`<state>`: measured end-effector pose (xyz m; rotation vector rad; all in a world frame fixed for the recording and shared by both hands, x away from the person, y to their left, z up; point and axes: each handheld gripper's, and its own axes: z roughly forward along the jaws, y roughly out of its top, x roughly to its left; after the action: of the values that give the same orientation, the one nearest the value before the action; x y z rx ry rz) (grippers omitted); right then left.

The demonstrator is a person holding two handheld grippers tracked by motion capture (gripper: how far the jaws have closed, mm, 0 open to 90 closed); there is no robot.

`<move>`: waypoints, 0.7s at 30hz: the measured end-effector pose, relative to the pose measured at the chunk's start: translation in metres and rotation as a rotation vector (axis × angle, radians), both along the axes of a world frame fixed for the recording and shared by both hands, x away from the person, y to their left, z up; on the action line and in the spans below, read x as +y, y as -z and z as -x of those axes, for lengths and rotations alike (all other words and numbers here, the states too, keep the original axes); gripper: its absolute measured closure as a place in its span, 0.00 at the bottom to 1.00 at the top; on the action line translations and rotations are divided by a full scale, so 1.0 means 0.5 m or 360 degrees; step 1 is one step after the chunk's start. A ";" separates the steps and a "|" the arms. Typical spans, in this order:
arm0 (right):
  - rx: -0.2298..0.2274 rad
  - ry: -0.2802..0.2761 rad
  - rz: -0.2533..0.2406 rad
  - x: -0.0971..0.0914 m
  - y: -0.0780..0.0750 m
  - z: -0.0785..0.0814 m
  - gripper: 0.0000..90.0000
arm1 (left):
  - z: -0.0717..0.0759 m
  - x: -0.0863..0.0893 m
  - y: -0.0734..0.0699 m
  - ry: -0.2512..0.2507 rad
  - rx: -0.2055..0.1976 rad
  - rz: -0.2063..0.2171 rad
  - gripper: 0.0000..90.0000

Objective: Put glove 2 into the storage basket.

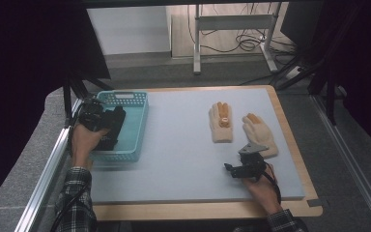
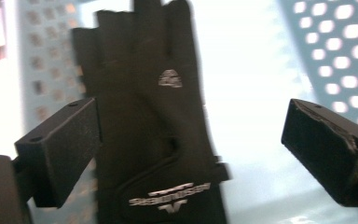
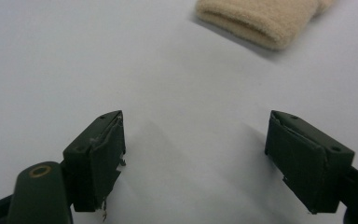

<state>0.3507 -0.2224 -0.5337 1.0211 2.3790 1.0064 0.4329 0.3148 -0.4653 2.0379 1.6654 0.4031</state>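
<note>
Plaid sleeves enter from the near desk edge, each hand holding a hand-held gripper. Right hand-held gripper sits low over the grey mat, jaws spread wide, nothing between them; right gripper view shows bare mat between the jaws. Just ahead of it and a bit to its right lies a beige glove, touching or nearly touching the gripper's grey plate; can't tell which. A glove cuff lies ahead of the jaws in the right gripper view. Second beige glove lies flat beyond, to the left of the first, orange fingertips pointing away. Left hand-held gripper is over the teal basket at the desk's left side, jaws wide open. Black glove lies in the basket directly ahead of it, between the open jaws but not clamped; white logo on its back, blurry. Basket wall with holes beyond the right jaw.
</note>
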 end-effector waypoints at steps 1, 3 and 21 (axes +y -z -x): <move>0.0000 0.0000 0.0000 0.000 0.000 0.000 0.22 | 0.003 -0.004 -0.001 0.0021 -0.0017 0.0033 0.05; 0.0000 0.0000 0.0001 0.000 0.000 0.000 0.22 | 0.011 -0.016 -0.005 0.0064 -0.0062 0.0109 0.04; 0.0000 0.0000 0.0002 0.000 0.000 0.000 0.22 | 0.094 -0.194 -0.049 0.0512 -0.0383 0.0123 0.02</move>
<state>0.3506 -0.2224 -0.5337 1.0210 2.3792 1.0048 0.3858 0.2179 -0.4409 2.0613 1.1705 0.4431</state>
